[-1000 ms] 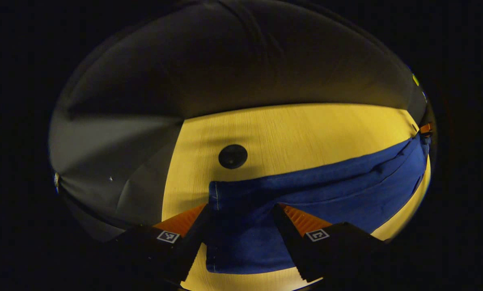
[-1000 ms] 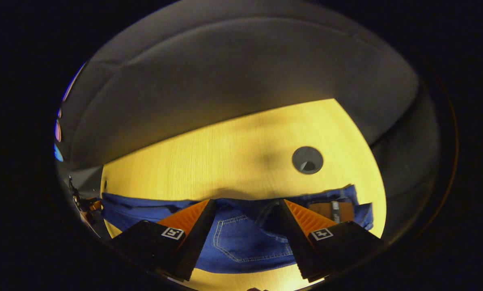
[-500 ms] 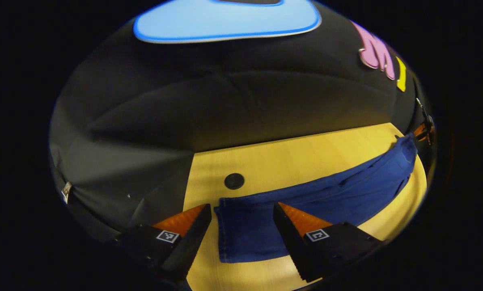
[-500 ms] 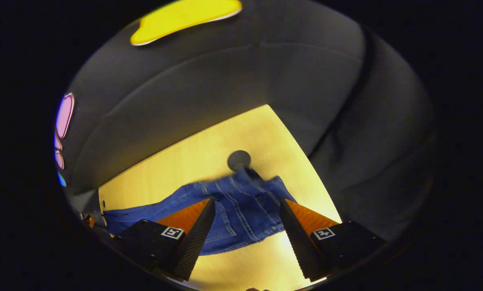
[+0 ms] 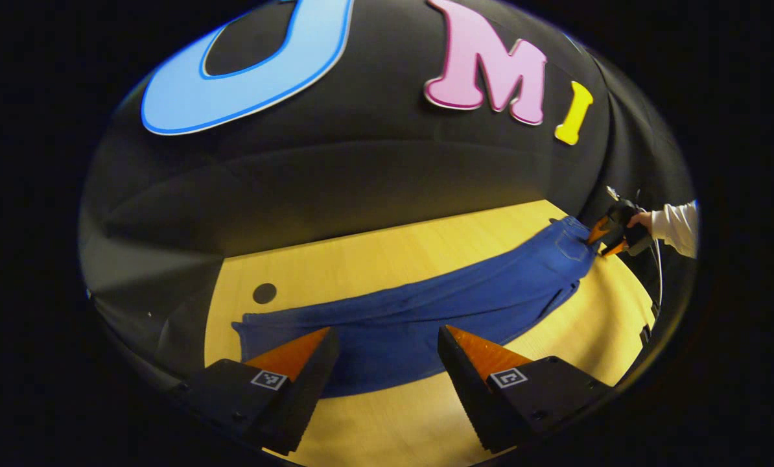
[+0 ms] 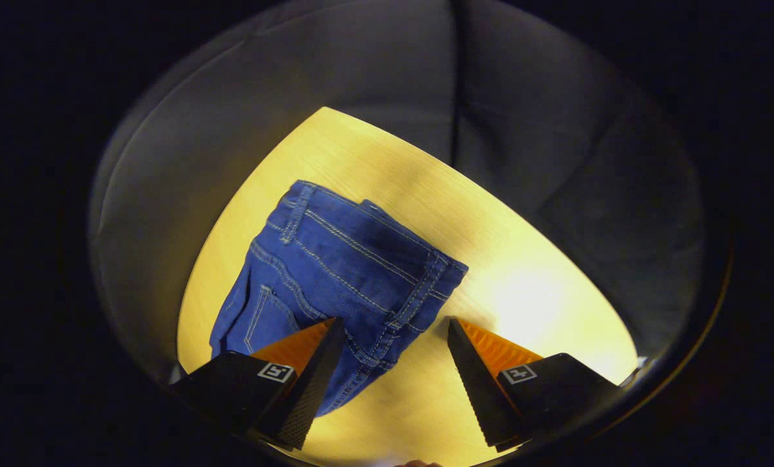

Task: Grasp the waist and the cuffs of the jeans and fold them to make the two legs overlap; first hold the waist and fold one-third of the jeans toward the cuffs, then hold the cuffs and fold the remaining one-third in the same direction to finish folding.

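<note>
Blue jeans [image 5: 426, 311], legs overlapped, lie stretched flat across the yellow wooden table [image 5: 426, 415]. In the left gripper view the cuffs [image 5: 244, 327] are at the left and the waist [image 5: 572, 237] at the far right. My left gripper [image 5: 387, 340] hovers open over the middle of the legs, holding nothing. My right gripper [image 5: 610, 232], held by a hand with a white sleeve [image 5: 675, 226], sits at the waist end. In the right gripper view the waist of the jeans [image 6: 348, 259] lies just ahead, its edge near the left finger; that gripper [image 6: 393, 327] is open and holds nothing.
A dark round hole [image 5: 264, 293] is set in the table beyond the cuffs. Bare tabletop [image 6: 529, 292] lies to the right of the waist. The booth's black cloth wall stands behind the table's far edge.
Both grippers have drawn back from the jeans. The left one now looks along the whole length; the right one has swung round to face the waist end. The jeans lie flatter and straighter.
</note>
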`<act>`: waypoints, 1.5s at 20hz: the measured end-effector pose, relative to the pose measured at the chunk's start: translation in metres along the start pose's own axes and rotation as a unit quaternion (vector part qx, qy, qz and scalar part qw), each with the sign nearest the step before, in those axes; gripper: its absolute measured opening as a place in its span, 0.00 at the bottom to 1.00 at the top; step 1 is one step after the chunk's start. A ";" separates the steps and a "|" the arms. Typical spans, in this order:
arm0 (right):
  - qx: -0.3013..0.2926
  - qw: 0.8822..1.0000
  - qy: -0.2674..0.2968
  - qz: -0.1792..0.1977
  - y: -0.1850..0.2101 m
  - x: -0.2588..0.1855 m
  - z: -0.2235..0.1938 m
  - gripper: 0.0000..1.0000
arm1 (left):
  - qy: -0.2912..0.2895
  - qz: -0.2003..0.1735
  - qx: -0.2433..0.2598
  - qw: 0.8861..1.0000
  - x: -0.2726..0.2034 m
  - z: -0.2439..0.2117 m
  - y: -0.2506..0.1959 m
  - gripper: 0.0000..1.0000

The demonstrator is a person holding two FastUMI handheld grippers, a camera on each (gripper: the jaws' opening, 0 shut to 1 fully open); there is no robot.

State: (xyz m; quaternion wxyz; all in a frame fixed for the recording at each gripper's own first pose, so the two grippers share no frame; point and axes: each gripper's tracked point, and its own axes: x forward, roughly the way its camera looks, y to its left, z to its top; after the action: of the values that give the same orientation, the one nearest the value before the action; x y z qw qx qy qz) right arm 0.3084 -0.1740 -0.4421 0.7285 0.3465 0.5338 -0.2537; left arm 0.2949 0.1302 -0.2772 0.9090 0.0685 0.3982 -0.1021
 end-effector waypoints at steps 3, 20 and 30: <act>0.024 1.000 -0.003 0.011 0.005 -0.001 0.001 0.99 | 0.021 0.005 0.018 1.000 -0.001 -0.024 -0.007 0.98; -0.009 0.990 -0.116 0.077 0.033 -0.029 0.018 0.06 | 0.036 0.043 -0.049 0.997 -0.031 -0.063 0.019 0.98; -0.229 0.929 -0.252 0.142 0.123 -0.147 0.002 0.05 | 0.012 0.060 -0.078 0.995 -0.079 -0.070 0.050 0.98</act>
State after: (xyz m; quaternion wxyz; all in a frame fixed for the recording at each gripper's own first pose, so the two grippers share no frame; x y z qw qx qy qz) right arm 0.3559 -0.0978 -0.2725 0.9270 0.1669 0.3216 -0.0971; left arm 0.2047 0.2040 -0.2642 0.9114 0.0228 0.4107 -0.0153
